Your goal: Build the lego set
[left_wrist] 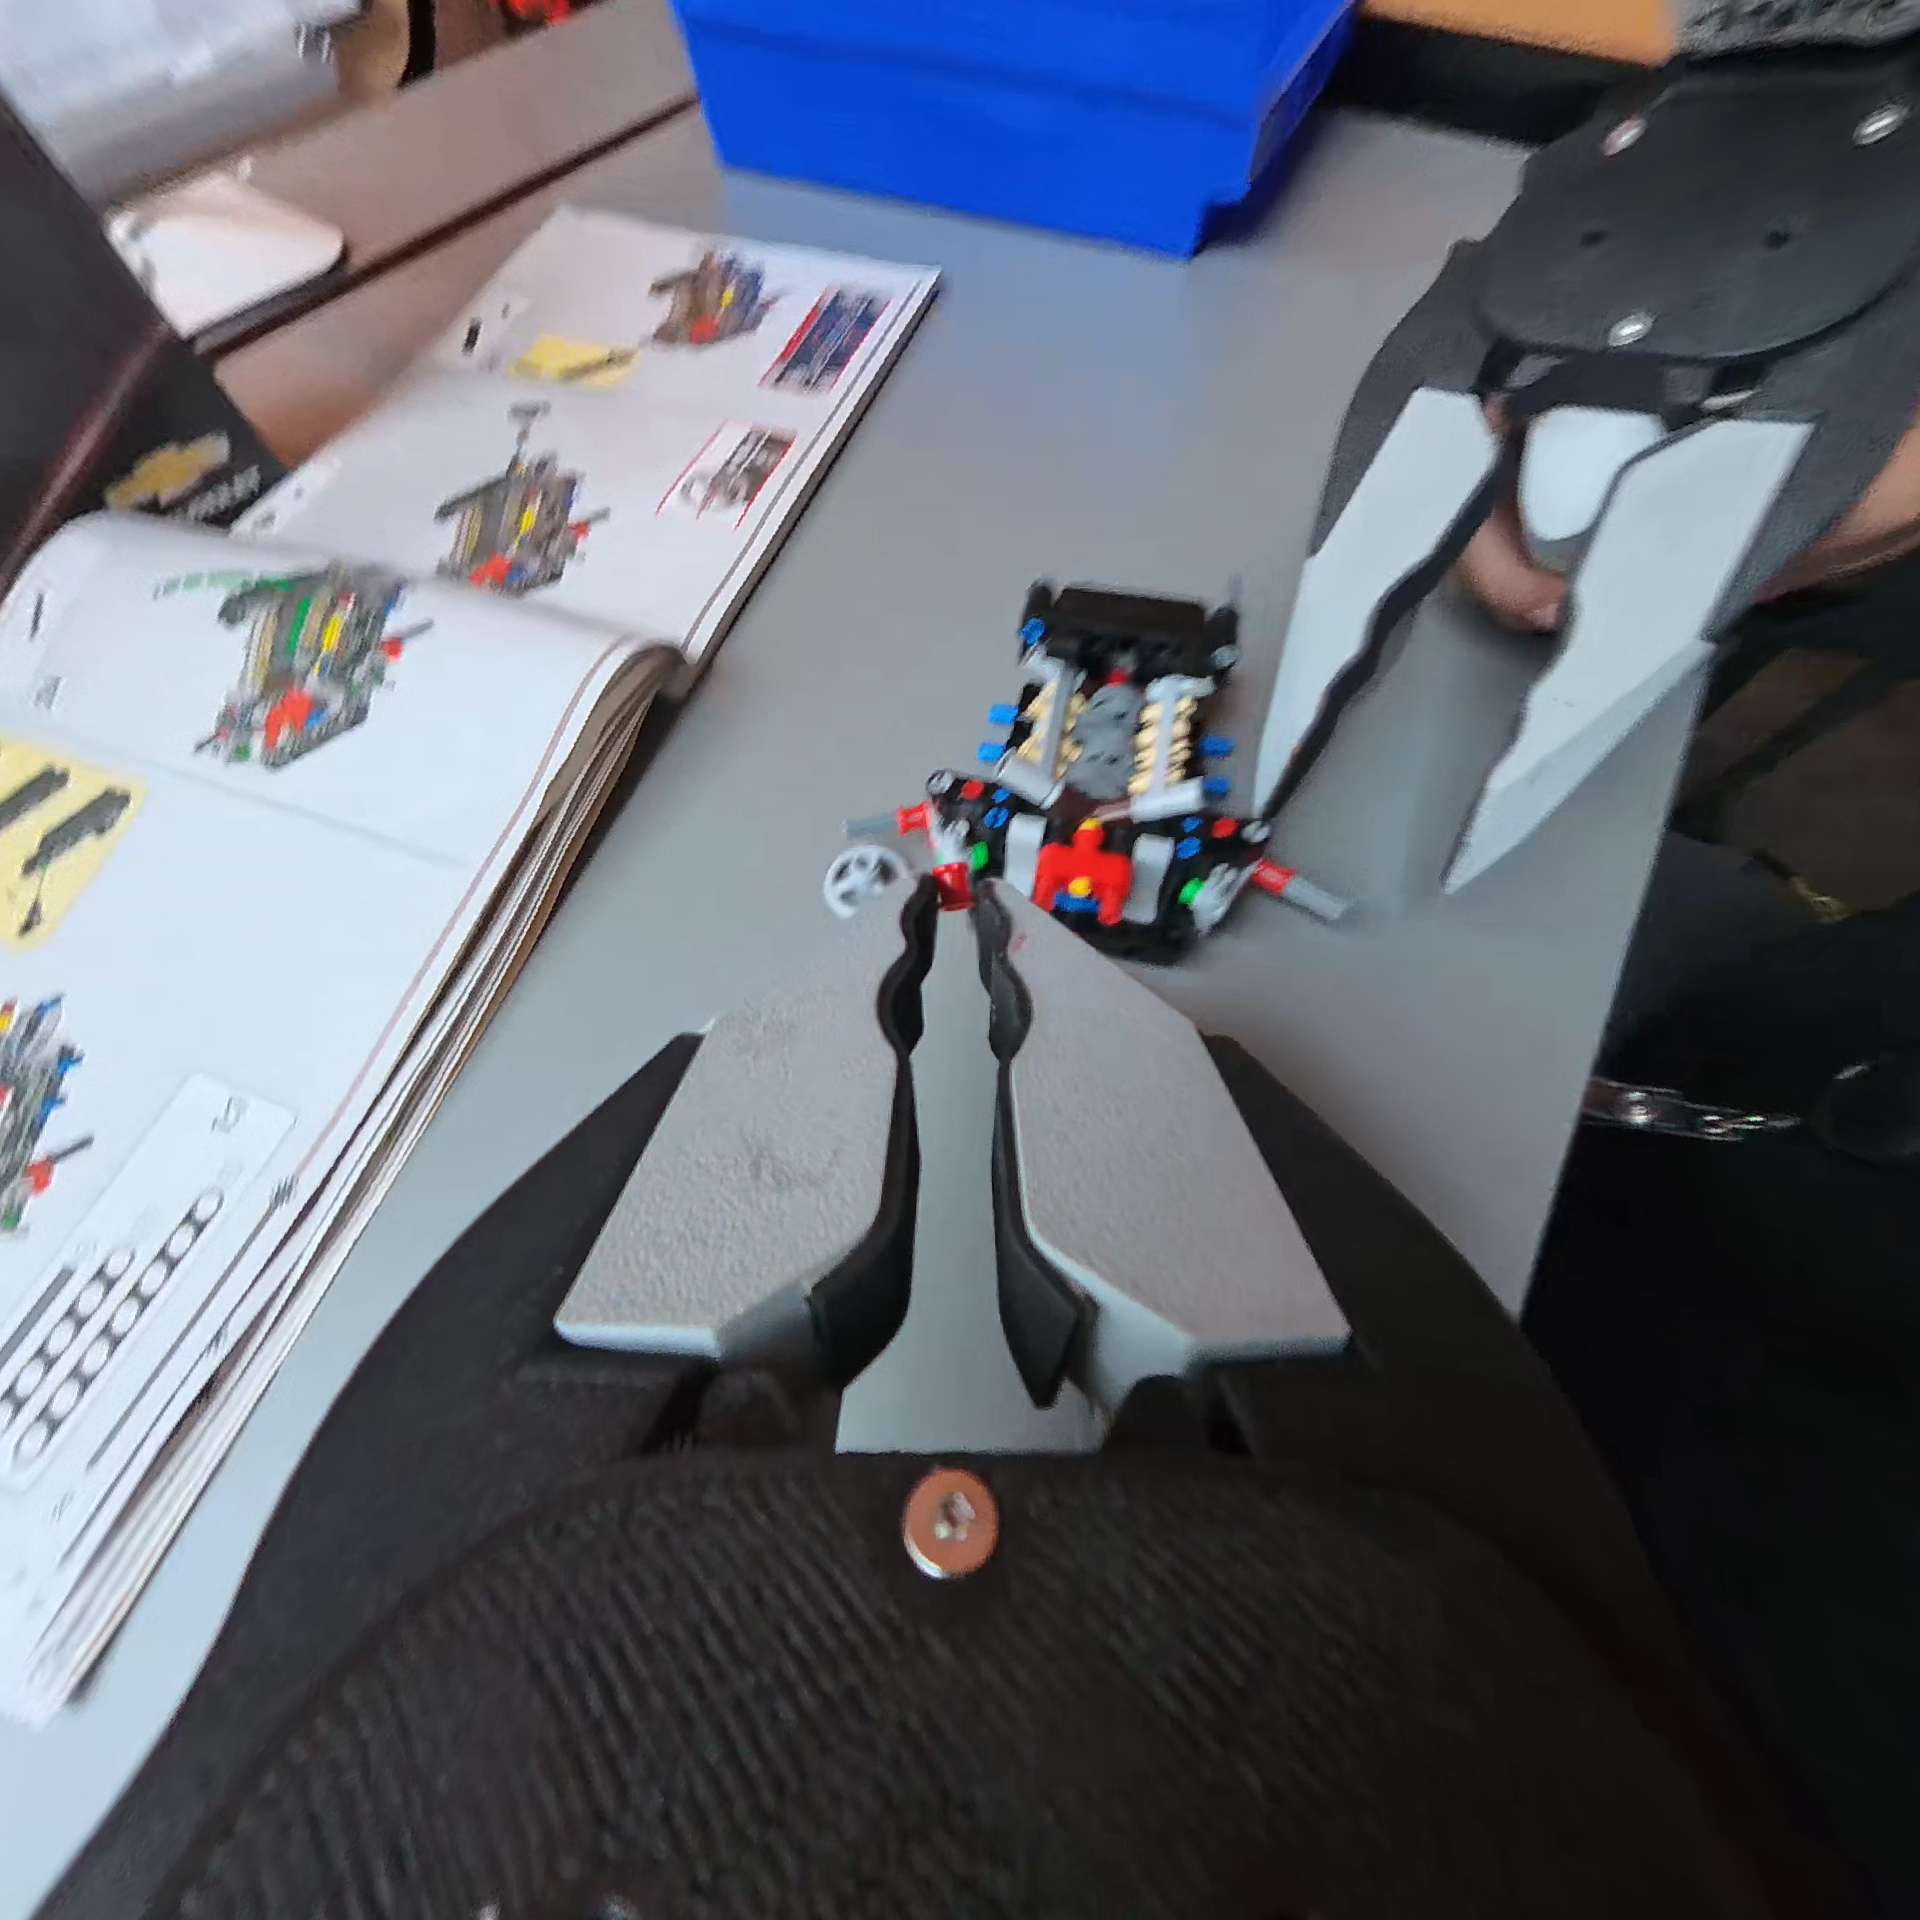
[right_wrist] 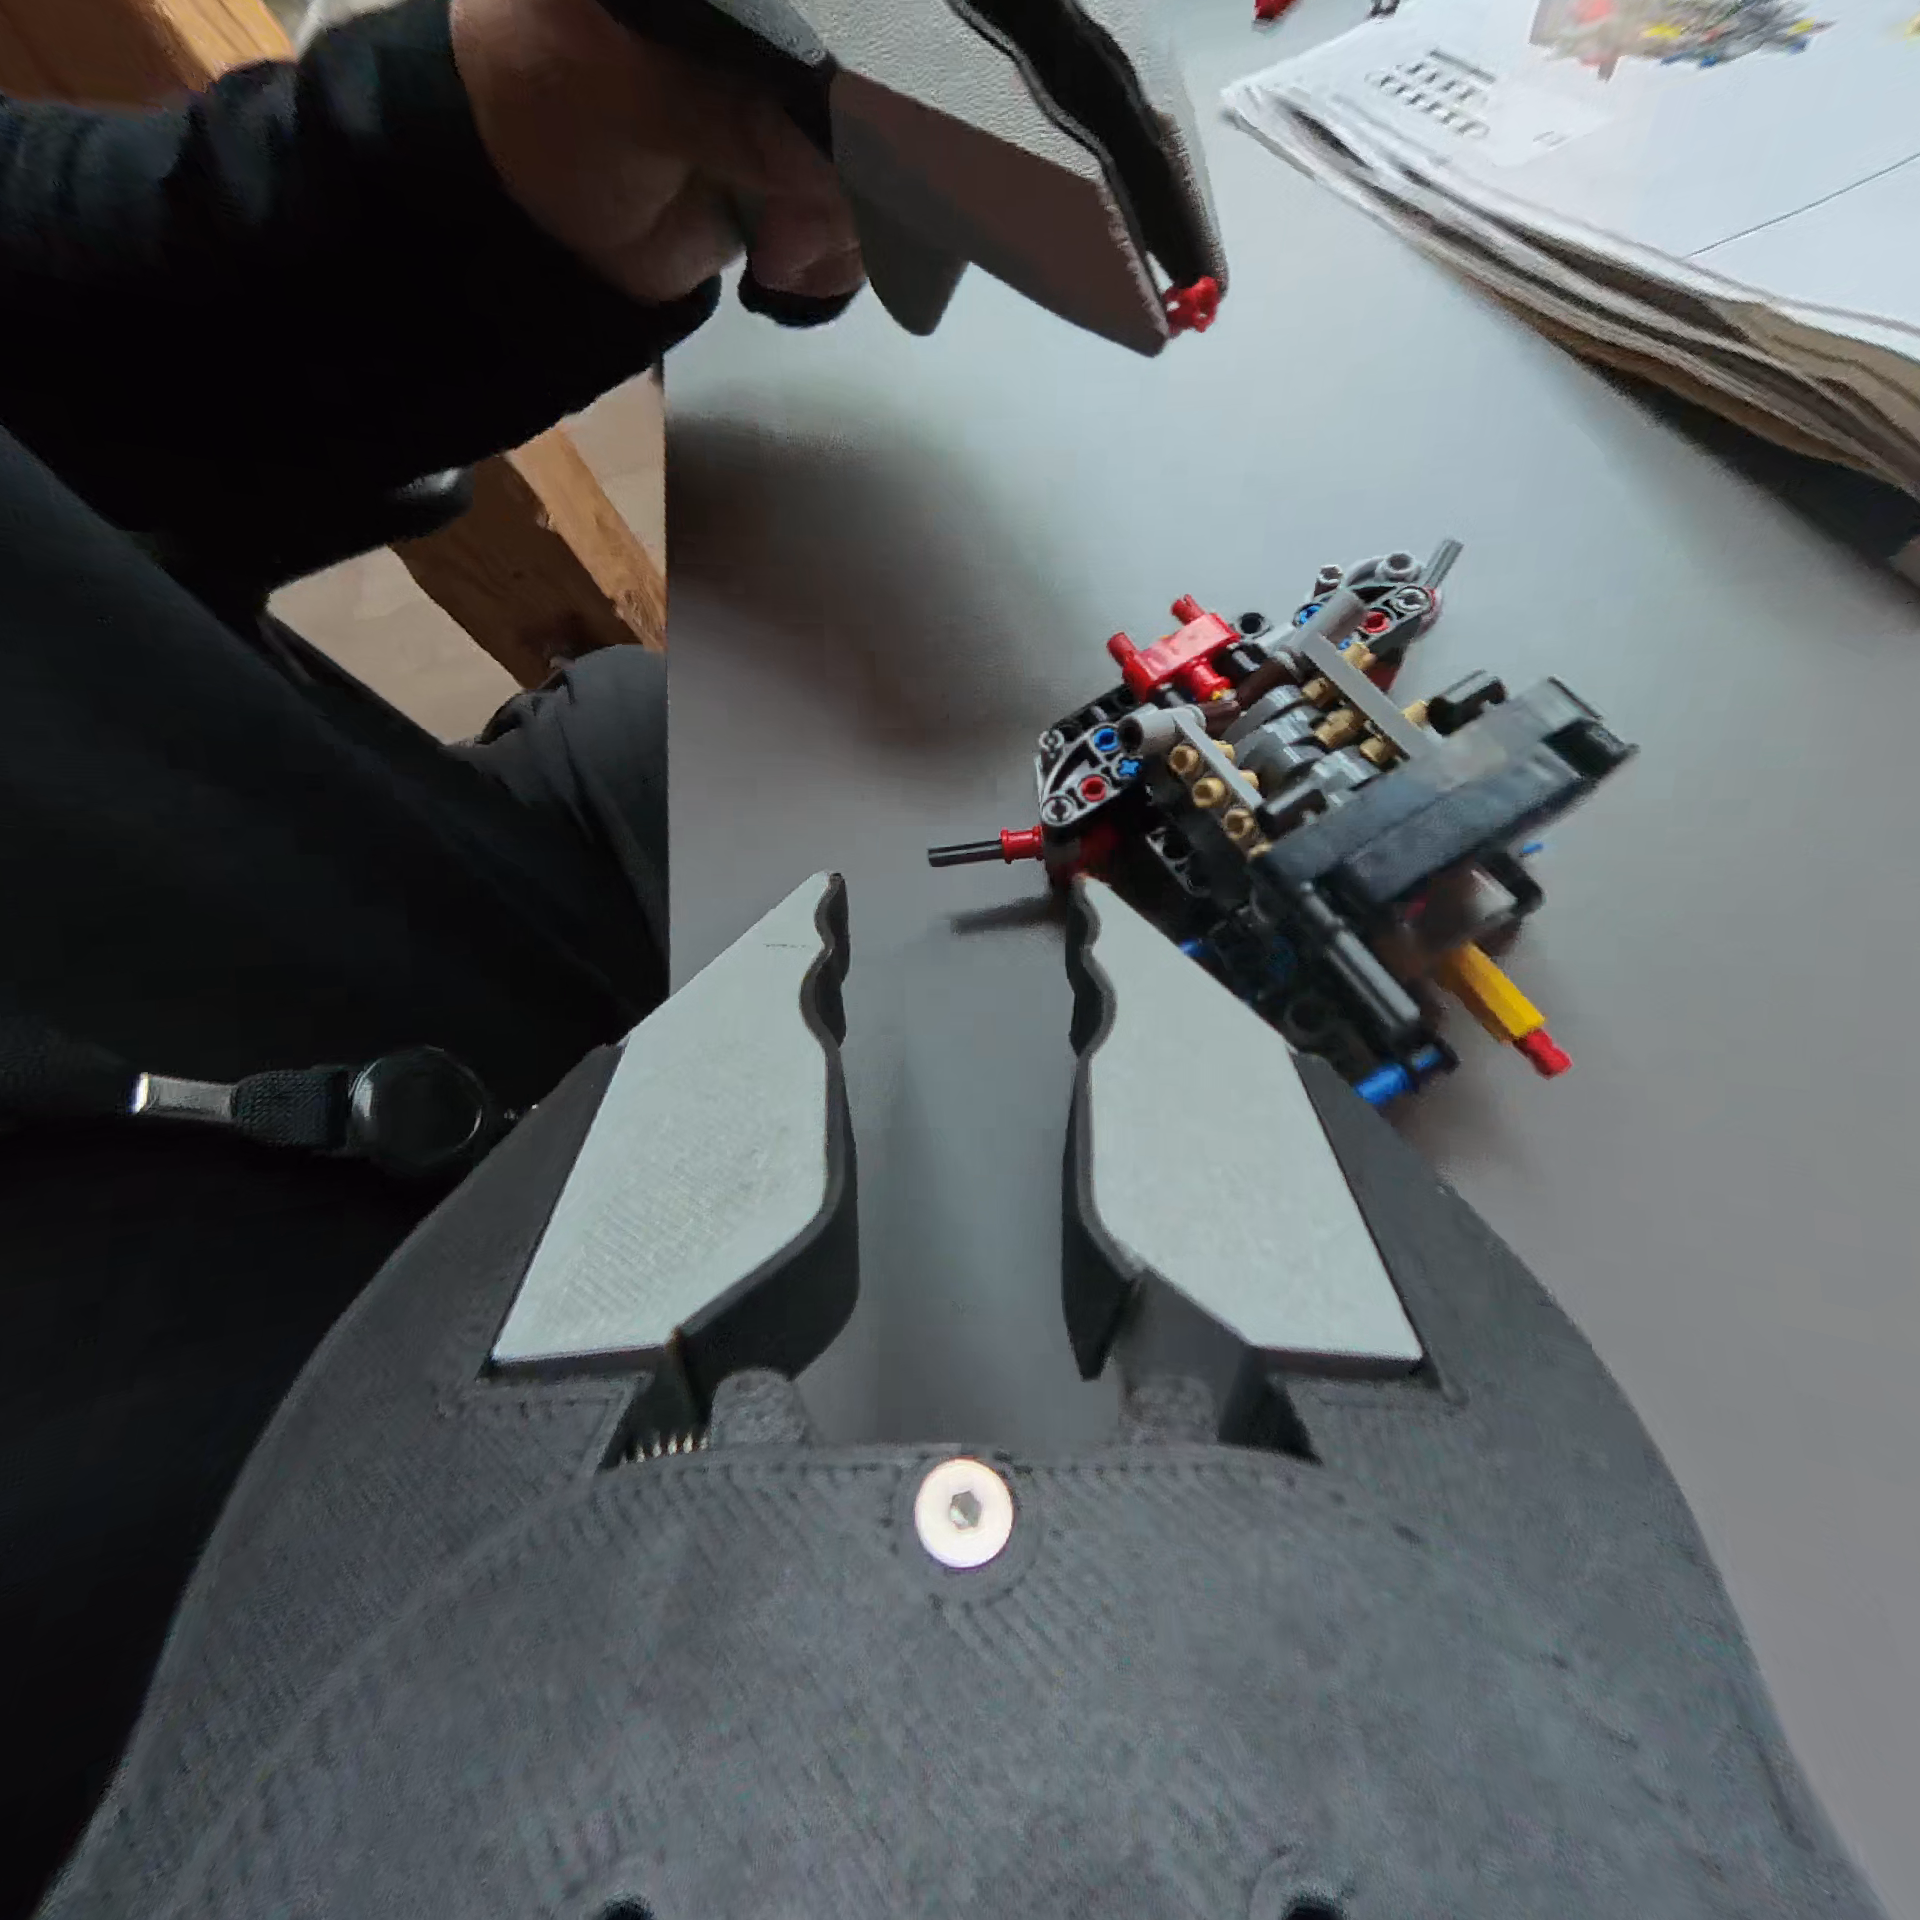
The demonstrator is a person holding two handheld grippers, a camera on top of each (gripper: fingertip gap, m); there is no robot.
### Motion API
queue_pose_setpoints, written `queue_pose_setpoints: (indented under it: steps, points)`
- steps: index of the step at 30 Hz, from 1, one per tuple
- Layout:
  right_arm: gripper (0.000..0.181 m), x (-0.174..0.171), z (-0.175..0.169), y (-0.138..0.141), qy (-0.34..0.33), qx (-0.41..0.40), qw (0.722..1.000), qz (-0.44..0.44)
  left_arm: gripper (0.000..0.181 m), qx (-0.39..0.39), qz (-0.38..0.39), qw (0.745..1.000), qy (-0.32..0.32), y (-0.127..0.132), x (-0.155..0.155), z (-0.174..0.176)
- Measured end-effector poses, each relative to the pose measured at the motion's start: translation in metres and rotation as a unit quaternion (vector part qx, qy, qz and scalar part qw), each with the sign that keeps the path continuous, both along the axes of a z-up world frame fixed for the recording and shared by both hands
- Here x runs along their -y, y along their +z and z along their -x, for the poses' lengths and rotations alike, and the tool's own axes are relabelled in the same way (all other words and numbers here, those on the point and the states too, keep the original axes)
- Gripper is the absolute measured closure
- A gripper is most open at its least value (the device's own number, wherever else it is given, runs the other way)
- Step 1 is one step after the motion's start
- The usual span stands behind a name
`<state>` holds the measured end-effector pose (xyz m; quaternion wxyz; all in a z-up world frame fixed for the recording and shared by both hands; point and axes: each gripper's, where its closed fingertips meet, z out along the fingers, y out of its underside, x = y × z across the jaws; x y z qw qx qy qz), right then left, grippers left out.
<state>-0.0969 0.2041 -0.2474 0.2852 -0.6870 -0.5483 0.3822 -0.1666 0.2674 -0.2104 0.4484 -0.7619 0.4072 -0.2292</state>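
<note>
A partly built lego model (left_wrist: 1112, 774), black with red, grey, tan and blue parts, lies on the grey table (left_wrist: 1039, 436). It also shows in the right wrist view (right_wrist: 1320, 800). My left gripper (left_wrist: 954, 894) is shut on a small red lego piece (left_wrist: 951, 883) and holds it just left of the model; the piece also shows in the right wrist view (right_wrist: 1190, 303), above the table. My right gripper (right_wrist: 956, 909) is open and empty, its right fingertip (right_wrist: 1086, 914) close to the model's near corner. It also shows in the left wrist view (left_wrist: 1361, 842), right of the model.
An open instruction booklet (left_wrist: 343, 779) lies left of the model. A small grey wheel-like piece (left_wrist: 860, 880) lies beside my left fingertips. A blue bin (left_wrist: 997, 114) stands at the back. The table edge (right_wrist: 665, 727) runs near a person's dark-clothed legs (right_wrist: 312, 831). The gap from one gripper's tips to the other's is roughly 11 cm.
</note>
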Motion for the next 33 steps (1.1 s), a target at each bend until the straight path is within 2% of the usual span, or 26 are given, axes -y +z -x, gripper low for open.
queue_pose_setpoints:
  steps: [6, 10, 14, 20, 33]
  points:
    - [0.159, -0.021, -0.037, 0.049, -0.078, -0.113, 0.99, -0.045, 0.177, 0.056, -0.082, 0.99, -0.101, 0.039, 0.018, -0.044]
    - [0.163, -0.022, -0.042, 0.078, -0.061, -0.19, 0.98, 0.01, 0.177, 0.036, -0.14, 0.978, -0.149, 0.047, 0.032, -0.072]
    - [0.17, -0.019, -0.039, 0.096, -0.041, -0.218, 0.974, 0.04, 0.178, 0.021, -0.188, 0.967, -0.171, 0.054, 0.043, -0.09]
    - [0.173, -0.013, -0.03, 0.106, -0.038, -0.195, 0.98, 0.025, 0.177, 0.024, -0.219, 0.96, -0.174, 0.057, 0.049, -0.102]
    - [0.174, -0.012, -0.029, 0.097, -0.051, -0.16, 0.985, 0.022, 0.177, -0.029, -0.281, 0.945, -0.163, 0.058, 0.052, -0.113]
